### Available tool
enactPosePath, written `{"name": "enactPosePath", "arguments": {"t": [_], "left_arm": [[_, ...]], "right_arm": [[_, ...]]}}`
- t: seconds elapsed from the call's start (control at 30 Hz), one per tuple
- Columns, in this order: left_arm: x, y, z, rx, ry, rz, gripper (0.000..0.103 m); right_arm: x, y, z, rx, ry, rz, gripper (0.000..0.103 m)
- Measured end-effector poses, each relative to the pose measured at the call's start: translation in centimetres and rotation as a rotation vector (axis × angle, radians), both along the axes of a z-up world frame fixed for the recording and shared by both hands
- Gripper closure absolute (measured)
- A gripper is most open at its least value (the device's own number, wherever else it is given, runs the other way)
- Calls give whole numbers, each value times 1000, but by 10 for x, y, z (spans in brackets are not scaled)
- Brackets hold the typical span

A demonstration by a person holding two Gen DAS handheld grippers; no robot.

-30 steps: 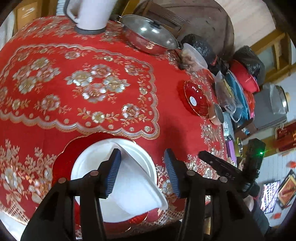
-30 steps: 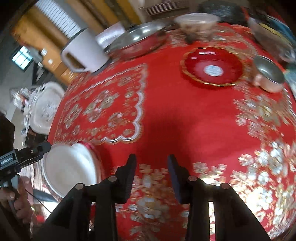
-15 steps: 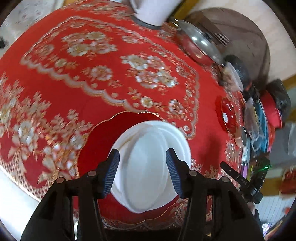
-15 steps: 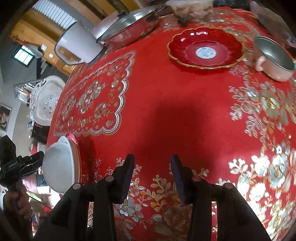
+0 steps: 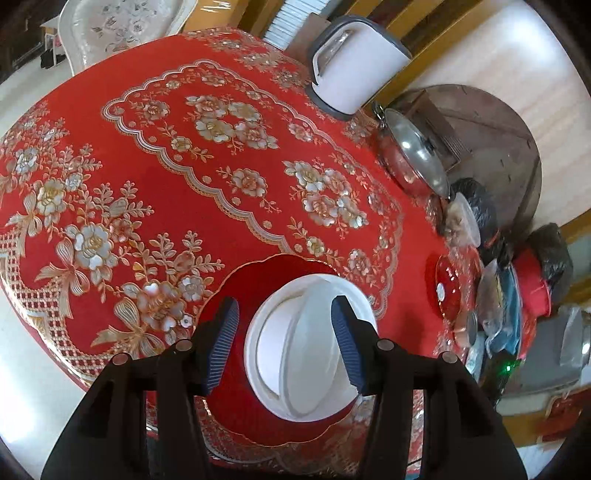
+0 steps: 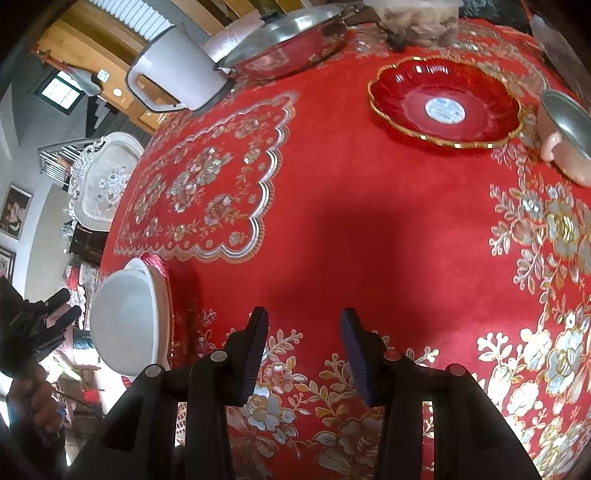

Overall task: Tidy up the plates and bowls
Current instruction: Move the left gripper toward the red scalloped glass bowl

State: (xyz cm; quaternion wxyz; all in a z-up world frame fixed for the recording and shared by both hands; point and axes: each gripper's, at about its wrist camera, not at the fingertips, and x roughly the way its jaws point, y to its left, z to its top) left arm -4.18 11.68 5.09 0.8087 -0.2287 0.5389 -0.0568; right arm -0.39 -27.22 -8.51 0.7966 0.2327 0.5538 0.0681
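A white bowl (image 5: 306, 343) rests on a large red scalloped plate (image 5: 236, 284) near the table's front edge. My left gripper (image 5: 284, 343) hovers above the bowl, open, its blue pads apart and clear of the rim. The same white bowl (image 6: 125, 317) and the red plate's edge (image 6: 162, 273) show at the far left of the right wrist view. A smaller red gold-rimmed plate (image 6: 443, 107) lies at the far side, also seen as a small red plate (image 5: 445, 288). My right gripper (image 6: 303, 350) is open over bare red tablecloth, holding nothing.
A white jug (image 5: 351, 74), a lidded steel pan (image 6: 288, 40), a pink metal cup (image 6: 565, 136) and a clear food tub (image 6: 417, 18) stand along the far edge. Bags and containers (image 5: 517, 295) crowd the right side. A hand (image 6: 33, 398) holds the left gripper.
The left gripper has lifted and drawn back from the white bowl, which stays on the large red plate. The right gripper moved a little forward over the cloth.
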Motion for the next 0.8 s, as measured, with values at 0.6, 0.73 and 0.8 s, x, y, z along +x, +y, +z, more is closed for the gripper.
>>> {"name": "enactPosePath", "arguments": {"t": [0.6,0.73,0.8], "left_arm": [[-12,-34,-31,334,81,-148,52],[-12,-21,-18,349,48,-92,52],[-11,-17,-18,361,51,-79,52]], "right_arm": [[-5,18,-7,15,19,16,59],[-7,16,-7,14,20,8,59],[-8,15,-8,16,23,3,59]]}}
